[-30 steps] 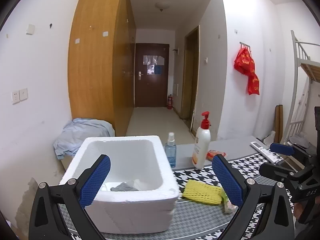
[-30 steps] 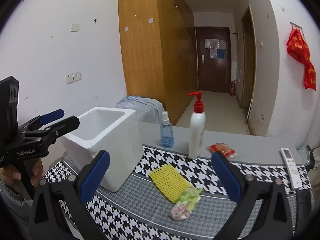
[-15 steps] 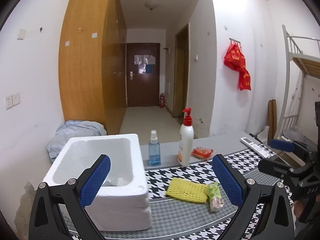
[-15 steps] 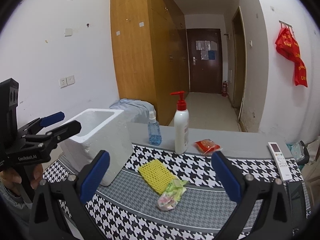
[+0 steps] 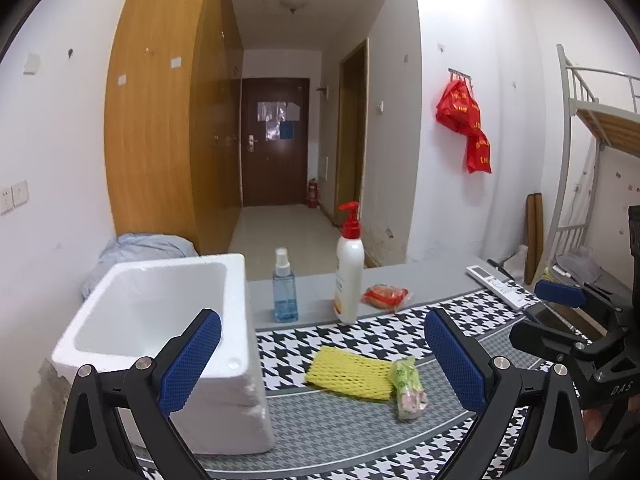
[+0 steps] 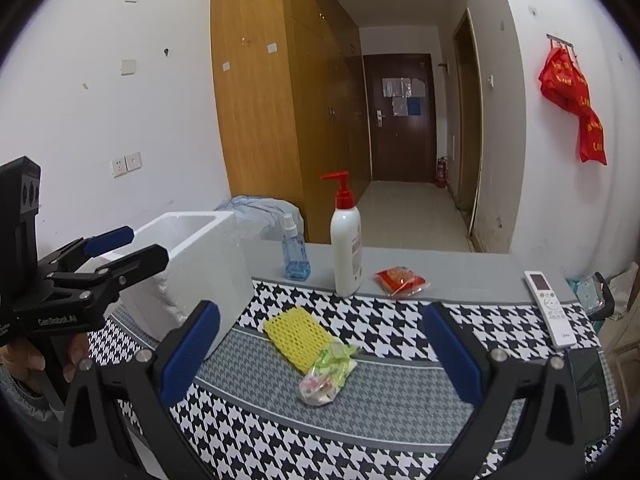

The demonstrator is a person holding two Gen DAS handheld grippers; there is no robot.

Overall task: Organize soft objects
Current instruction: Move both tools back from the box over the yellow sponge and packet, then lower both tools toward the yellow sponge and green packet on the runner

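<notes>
Now, change: I am pulling the left gripper [image 5: 322, 356] back and up from the foam box [image 5: 168, 320]; a second ago its camera was looking down into the box at a grey cloth on the bottom, and now only the rim and inner walls are showing.
Left claw: I am holding it spread wide with nothing between the blue pads [image 5: 190, 360].
Right claw: I am keeping the right gripper [image 6: 318, 354] released too, jaws wide apart and empty, hanging above the houndstooth mat [image 6: 460, 332].
Meaning: I am reading this as one soft item already dropped off (the box floor is now out of sight, so I cannot confirm it), with the left side now free.
Soft things left: the yellow foam net [image 6: 298, 336] is lying flat on the mat at about 12 o'clock from the right gripper, and the green crinkly packet [image 6: 326, 372] is touching the net's near end.
Box position: it is sitting at 10 o'clock from the right gripper, near the net but apart from it.
Bystanders: the pump bottle [image 6: 346, 248], the spray bottle [image 6: 296, 252] and the red packet [image 6: 400, 280] are standing farther back.
</notes>
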